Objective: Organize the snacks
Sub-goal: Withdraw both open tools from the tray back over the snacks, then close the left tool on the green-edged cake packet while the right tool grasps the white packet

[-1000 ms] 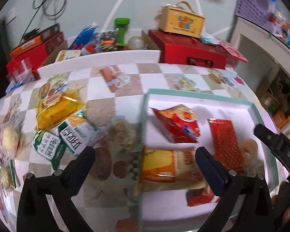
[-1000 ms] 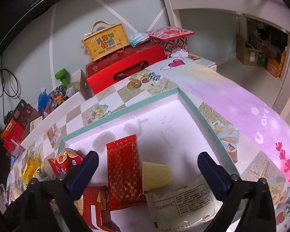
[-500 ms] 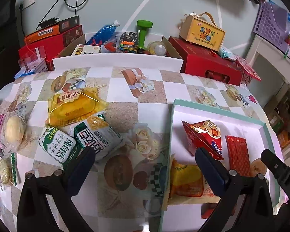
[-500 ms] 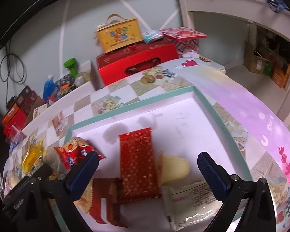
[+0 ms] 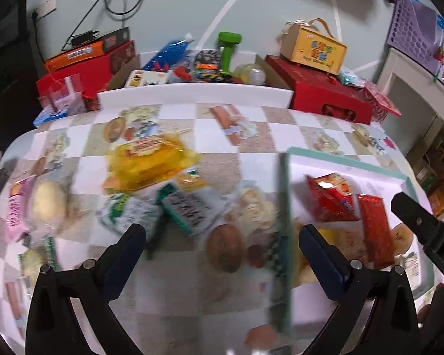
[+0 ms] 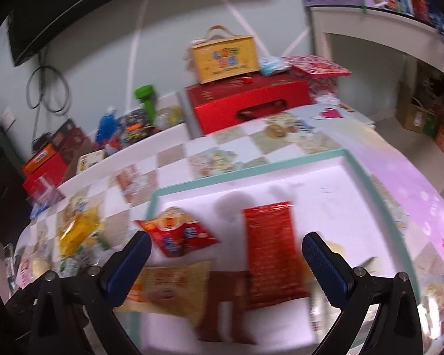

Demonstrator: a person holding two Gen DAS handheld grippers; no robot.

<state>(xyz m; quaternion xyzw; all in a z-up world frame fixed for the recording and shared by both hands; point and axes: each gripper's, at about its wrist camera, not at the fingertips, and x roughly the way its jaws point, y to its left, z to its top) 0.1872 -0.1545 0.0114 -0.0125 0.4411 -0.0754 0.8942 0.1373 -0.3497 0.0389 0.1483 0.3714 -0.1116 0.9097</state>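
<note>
Two claws, both spread wide with nothing between the fingers. Left claw (image 5: 222, 233) low over the table (image 5: 251, 148), pointed at the loose snacks outside the tray, likely lining up the next pick. Right claw (image 6: 226, 241) over the tray (image 6: 251, 171), above packets already laid inside.

Nearest in the tray, a yellow packet (image 6: 168, 284) and something brown beside it, too blurred to name. Beyond those, a long red packet (image 6: 272, 251) flat beside a red chip bag (image 6: 177, 233), side by side rather than stacked, probably so each stays easy to see. Far part of the tray bare, with room for more.

On the table left of the tray, a green-and-white packet (image 5: 189, 207) just ahead of the left claw and overlapping a second one. A wrapped bun (image 5: 47, 201) further left, and a yellow bag (image 5: 148, 162) behind them. Roughly half sorted, by the look of it.

Farthest back, by the wall, a red box (image 5: 325, 100) with a yellow carry box (image 5: 313, 50) on top, seemingly not part of the sorting.
</note>
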